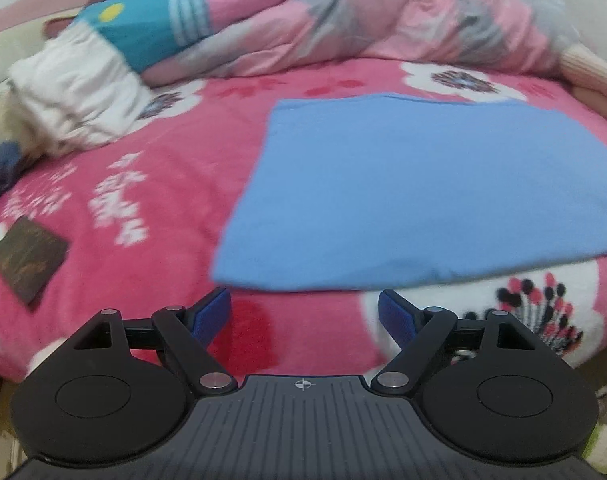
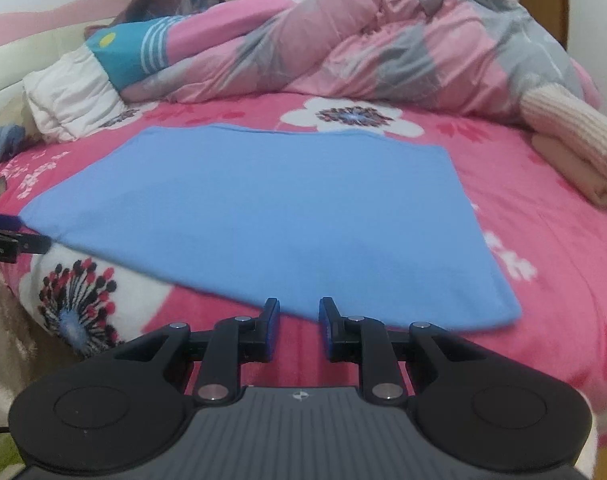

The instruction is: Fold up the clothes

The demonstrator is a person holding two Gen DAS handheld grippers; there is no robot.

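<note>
A smooth blue cloth, folded into a flat rectangle, lies on a fleecy pink blanket printed with white flowers that covers the bed. White lettering on the blanket is too blurred to read. Behind it a rumpled pink and grey quilt is heaped against a pale wall. The left hand-held gripper has its fingers wide apart and empty; the right hand-held gripper holds its fingers slightly apart, at the cloth's near edge.
</note>
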